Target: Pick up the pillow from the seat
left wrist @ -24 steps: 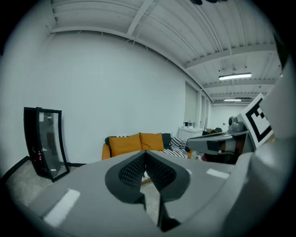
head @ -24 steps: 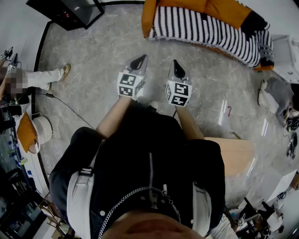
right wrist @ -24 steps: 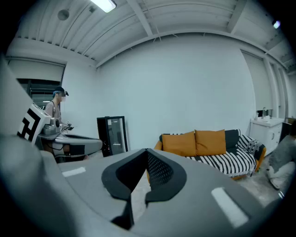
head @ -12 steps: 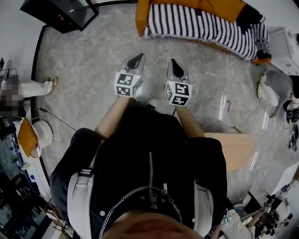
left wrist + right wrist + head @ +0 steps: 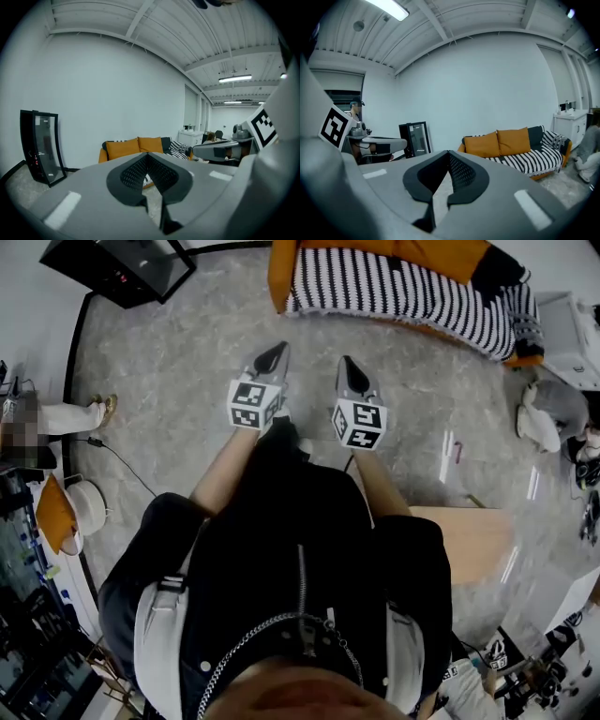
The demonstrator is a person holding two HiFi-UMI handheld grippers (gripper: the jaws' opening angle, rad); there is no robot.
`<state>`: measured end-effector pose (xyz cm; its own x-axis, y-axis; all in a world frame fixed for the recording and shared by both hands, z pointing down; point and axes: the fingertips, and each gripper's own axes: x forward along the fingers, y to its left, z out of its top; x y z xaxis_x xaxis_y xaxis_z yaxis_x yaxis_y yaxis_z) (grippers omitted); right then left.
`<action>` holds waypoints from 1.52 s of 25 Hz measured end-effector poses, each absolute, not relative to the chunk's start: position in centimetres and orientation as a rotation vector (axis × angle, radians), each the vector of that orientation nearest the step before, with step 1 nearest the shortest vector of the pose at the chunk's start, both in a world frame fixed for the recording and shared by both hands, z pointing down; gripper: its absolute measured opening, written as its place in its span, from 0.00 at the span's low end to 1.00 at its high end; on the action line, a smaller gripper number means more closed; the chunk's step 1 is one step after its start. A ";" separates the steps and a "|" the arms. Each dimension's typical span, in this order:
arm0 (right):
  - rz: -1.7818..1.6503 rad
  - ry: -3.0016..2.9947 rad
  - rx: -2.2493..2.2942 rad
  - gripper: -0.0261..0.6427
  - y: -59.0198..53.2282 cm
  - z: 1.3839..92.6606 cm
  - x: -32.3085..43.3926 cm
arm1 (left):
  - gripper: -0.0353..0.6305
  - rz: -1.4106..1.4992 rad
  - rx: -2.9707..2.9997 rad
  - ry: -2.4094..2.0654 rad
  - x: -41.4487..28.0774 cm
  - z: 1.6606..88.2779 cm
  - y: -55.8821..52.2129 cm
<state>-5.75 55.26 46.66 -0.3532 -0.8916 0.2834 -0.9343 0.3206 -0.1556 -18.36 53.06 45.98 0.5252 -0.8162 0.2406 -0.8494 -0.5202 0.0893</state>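
Left gripper (image 5: 275,358) and right gripper (image 5: 350,367), both closed on nothing, point across grey floor (image 5: 187,362) toward the striped sofa (image 5: 412,292) with orange pillows (image 5: 513,139).

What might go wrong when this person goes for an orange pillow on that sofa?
1. The left tongs and right tongs are both shut and empty. Unless they open first, they would probably shove the orange pillow rather than grip it.
2. The striped blanket covers the seat right below the pillows, so a low pinch might drag it along.
3. A cable lies on the floor to the person's left and could catch a foot.
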 end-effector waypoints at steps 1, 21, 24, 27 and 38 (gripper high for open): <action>0.442 -2.428 1.700 0.04 55.3 46.6 -5.7 | 0.07 0.245 2.571 -1.418 -18.3 45.9 53.0; 0.466 -2.372 1.740 0.04 47.8 48.7 -3.2 | 0.07 0.216 2.608 -1.341 -15.0 46.6 44.6; 0.490 -2.353 1.732 0.04 45.0 49.7 -2.8 | 0.07 0.204 2.605 -1.337 -14.6 46.9 41.6; 0.498 -2.348 1.718 0.04 41.6 50.0 -2.3 | 0.07 0.195 2.585 -1.339 -14.2 47.2 38.0; 0.485 -2.327 1.695 0.04 27.2 48.7 -2.0 | 0.07 0.222 2.573 -1.289 -12.8 47.7 24.2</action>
